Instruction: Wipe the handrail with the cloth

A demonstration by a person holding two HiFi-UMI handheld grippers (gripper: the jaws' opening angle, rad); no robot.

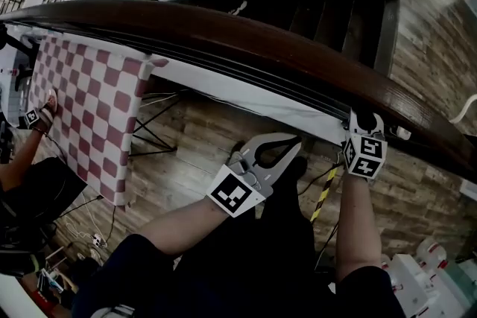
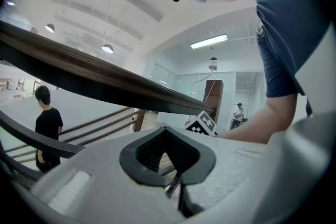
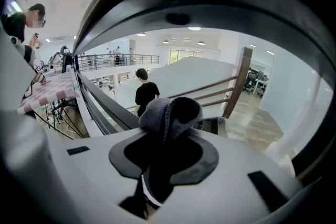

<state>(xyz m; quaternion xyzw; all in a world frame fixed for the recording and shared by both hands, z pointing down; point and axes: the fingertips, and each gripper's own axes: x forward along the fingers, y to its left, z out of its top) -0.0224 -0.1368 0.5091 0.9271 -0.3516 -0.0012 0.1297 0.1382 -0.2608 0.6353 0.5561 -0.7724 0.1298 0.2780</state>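
Beneath the handrail (image 1: 223,37), right gripper (image 3: 168,136) pinches cloth (image 3: 169,110) between jaws (left gripper (image 2: 167,134) seemingly closed).

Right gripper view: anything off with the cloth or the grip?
Nothing damaged or spilled. The grey cloth is wadded into a lump in the right gripper's tongs, so only a small bulge faces the handrail. The left gripper hangs shut and empty below the rail.
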